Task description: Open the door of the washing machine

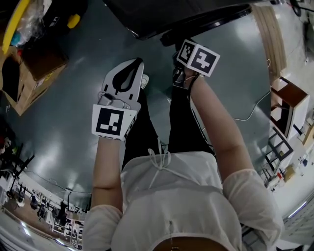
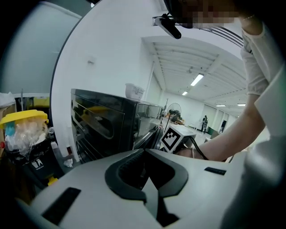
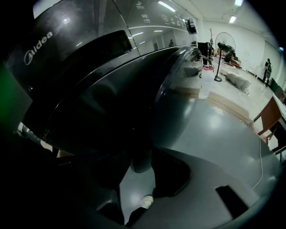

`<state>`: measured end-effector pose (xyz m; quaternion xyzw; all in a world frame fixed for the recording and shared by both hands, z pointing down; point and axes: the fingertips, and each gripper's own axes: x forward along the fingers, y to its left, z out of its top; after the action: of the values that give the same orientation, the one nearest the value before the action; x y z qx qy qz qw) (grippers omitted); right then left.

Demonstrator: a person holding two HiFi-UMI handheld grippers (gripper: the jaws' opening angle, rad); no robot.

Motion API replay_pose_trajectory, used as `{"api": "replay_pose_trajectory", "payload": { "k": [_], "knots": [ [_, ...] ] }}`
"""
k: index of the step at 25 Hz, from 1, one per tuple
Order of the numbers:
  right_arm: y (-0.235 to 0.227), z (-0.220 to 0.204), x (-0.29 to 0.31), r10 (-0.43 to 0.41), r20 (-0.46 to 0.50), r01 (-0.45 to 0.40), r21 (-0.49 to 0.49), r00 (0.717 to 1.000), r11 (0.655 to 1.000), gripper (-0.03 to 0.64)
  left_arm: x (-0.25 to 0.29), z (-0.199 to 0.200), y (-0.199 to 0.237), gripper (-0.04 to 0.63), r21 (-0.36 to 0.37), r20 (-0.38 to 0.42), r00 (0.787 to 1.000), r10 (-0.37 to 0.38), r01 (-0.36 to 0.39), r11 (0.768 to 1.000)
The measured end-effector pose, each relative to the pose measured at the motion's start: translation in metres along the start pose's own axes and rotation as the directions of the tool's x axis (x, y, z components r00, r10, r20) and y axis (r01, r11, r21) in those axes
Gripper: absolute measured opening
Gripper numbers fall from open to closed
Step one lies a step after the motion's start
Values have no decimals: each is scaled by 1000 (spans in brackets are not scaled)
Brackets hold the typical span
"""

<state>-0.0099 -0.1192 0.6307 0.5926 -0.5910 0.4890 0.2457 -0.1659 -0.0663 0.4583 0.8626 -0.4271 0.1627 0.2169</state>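
- Door (image 3: 134, 103) is sitting on the washer's (image 3: 89, 36) front, at the far right.
- Right gripper (image 3: 140, 166) is pinching its lower rim, apparently to pull.
- Left gripper (image 2: 144, 154) is waiting closed and empty at the near left.

We identify a dark grey front-loading washing machine (image 3: 89, 44), standing upright. Its round door (image 3: 125, 103) with domed glass sits on the front.

Washing machine (image 1: 171, 14) is cut off at head view's 12 o'clock. In right gripper view, left jaw of right gripper (image 3: 139, 167) is lost in dark at 8 o'clock; contact with door (image 3: 129, 112) cannot be told.
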Motion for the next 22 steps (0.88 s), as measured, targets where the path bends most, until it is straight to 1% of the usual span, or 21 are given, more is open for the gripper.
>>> {"api": "replay_pose_trajectory", "payload": {
  "k": [2,6,9,11,13,16,19,22],
  "knots": [
    [-5,-5,-6,-5,-8,5,12,1000,1000,147,-1,2,-5,21,12,16,1000,-7,7,1000],
    [-19,-16,-18,-30,-41,32,35,999,999,129,0,-7,-15,21,22,-47,998,-43,44,999],
    [-33,-24,-27,-40,-43,41,20,998,999,123,10,0,-24,21,22,1,998,-58,58,998],
    [-45,-31,-33,-50,-40,51,10,998,999,117,17,0,-34,21,29,7,997,-81,81,996],
    [-58,-37,-38,-61,-36,62,8,997,998,110,24,-3,-45,21,46,-4,994,-109,109,993],
    [-79,-48,-48,-71,-29,72,32,997,997,101,34,-8,-61,21,70,-18,990,-142,143,987],
    [-104,-54,-60,-82,-19,83,54,996,995,95,46,-8,-81,21,73,-29,984,-176,178,981],
    [-127,-60,-71,-102,-15,103,77,995,992,87,57,-10,-100,21,80,-45,974,-224,227,971]
  ]
}}
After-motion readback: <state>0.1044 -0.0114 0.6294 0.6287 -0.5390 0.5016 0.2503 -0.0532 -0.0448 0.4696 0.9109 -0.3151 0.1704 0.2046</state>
